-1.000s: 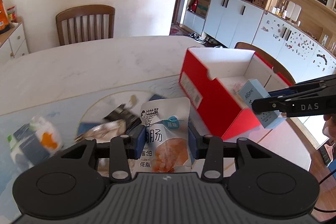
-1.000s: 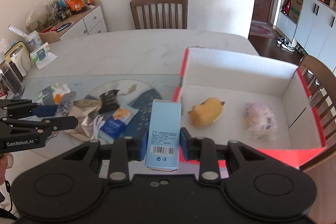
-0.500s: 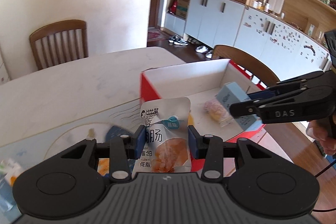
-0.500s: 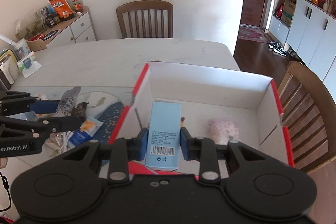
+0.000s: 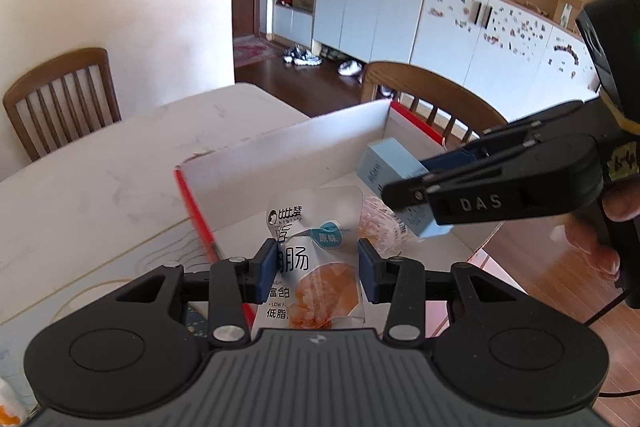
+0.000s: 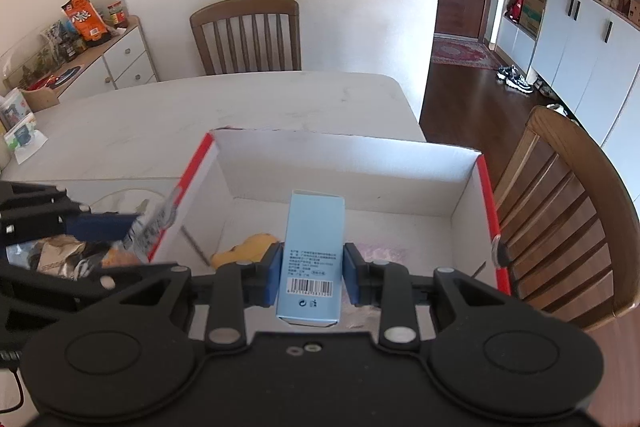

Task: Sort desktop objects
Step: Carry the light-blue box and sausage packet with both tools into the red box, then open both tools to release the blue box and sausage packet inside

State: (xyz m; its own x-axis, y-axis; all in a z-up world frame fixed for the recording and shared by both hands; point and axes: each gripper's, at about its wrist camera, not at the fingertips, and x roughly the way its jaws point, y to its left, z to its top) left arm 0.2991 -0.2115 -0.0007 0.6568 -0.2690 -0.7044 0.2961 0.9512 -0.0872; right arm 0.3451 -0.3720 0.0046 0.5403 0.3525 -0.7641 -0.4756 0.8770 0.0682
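Observation:
My left gripper [image 5: 318, 269] is shut on a white snack pouch [image 5: 316, 255] with an orange picture, held over the near left part of the red box [image 5: 280, 151]. My right gripper [image 6: 311, 273] is shut on a light blue carton [image 6: 314, 247] with a barcode, held over the inside of the red box [image 6: 360, 159]. The carton also shows in the left wrist view [image 5: 394, 171], and the pouch in the right wrist view [image 6: 154, 223]. A yellow item [image 6: 248, 247] and a pinkish wrapped item [image 6: 380, 251] lie in the box.
Several loose packets [image 6: 68, 255] lie on the table left of the box. A wooden chair [image 6: 568, 211] stands close to the box's right side, another chair [image 6: 248, 35] at the far end. A sideboard [image 6: 92, 63] with clutter stands at the far left.
Both grippers have moved from the packet pile to above the red box, each with its item still held. The carton now hangs over the box's inside.

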